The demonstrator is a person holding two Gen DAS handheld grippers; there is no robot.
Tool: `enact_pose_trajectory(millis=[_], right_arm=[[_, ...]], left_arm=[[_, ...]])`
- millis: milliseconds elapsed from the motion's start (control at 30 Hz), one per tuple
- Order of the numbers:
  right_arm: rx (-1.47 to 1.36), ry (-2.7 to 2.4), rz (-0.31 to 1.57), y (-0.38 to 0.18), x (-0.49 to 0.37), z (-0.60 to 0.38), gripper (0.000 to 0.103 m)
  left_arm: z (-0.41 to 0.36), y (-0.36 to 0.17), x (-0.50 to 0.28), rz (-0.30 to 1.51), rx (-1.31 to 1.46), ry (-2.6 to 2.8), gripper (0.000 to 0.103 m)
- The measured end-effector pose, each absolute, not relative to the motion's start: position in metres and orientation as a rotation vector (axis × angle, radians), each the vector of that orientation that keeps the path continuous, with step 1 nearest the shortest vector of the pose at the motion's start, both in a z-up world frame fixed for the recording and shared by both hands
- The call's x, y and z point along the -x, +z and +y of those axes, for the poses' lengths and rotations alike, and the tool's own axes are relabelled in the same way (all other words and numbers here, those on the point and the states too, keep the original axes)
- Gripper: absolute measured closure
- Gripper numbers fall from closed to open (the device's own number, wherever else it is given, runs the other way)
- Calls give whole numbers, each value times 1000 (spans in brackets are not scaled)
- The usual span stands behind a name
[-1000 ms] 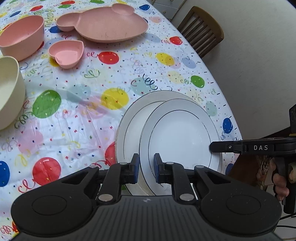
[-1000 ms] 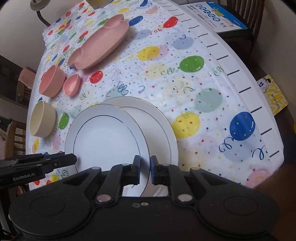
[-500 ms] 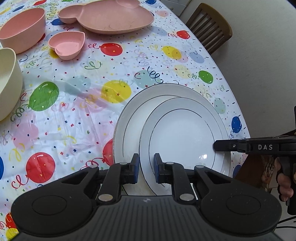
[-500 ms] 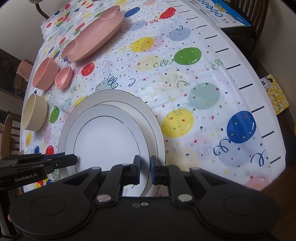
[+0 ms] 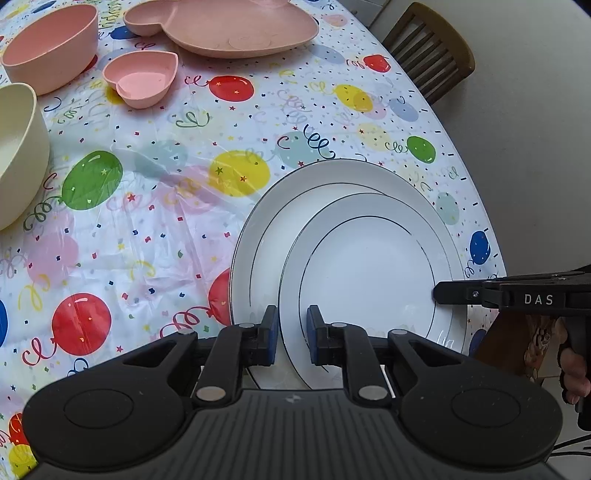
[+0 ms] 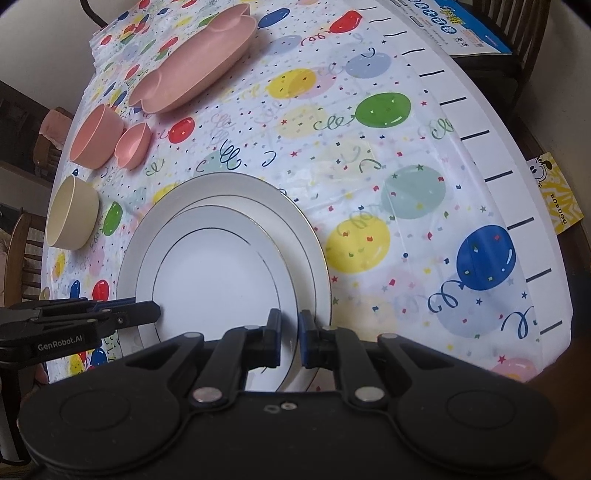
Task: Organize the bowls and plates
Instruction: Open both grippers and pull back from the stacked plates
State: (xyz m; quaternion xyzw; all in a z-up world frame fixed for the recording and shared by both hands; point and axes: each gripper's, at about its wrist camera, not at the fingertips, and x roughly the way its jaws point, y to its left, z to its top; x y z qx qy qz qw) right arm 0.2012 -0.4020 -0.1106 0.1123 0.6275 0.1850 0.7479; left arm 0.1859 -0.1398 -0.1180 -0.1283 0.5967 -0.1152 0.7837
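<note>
A small white plate [image 5: 369, 266] with a thin dark ring lies inside a large white plate [image 5: 280, 206] near the table's front edge. My left gripper [image 5: 291, 336] is shut on the small plate's near rim. My right gripper [image 6: 289, 336] is shut on the opposite rim of the small plate [image 6: 218, 280], with the large plate [image 6: 236, 184] showing around it. In the left wrist view the right gripper [image 5: 441, 293] comes in from the right. In the right wrist view the left gripper [image 6: 153, 310] comes in from the left.
On the balloon tablecloth [image 5: 155, 221] beyond the plates stand a cream bowl [image 5: 18, 155], a pink bowl [image 5: 48, 44], a pink heart dish [image 5: 142, 79] and a pink bear-shaped plate [image 5: 229, 26]. A wooden chair [image 5: 428, 55] stands past the table's edge, and a booklet [image 6: 472, 26] lies on another seat.
The small plate, held by both grippers, has moved from overlapping one side of the large plate to sitting nearly centred in it. Both views have closed in on the table.
</note>
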Motion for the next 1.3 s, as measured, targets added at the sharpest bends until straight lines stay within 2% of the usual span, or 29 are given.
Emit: enact_pose_trajectory(millis=[900,1067,1300], right_arm=[[-218,411,1395,-110,-204,-398,94],[-186,435,1378,-104,-201,-397,86],[-114,534,1272,-73,-188,-381,82]], left_arm=[[-137,-107,-168,1264,270,-209,87],[-136,-95,-158,1225,266,-198,87],[-138,-64,-142,1123,222,-170,87]])
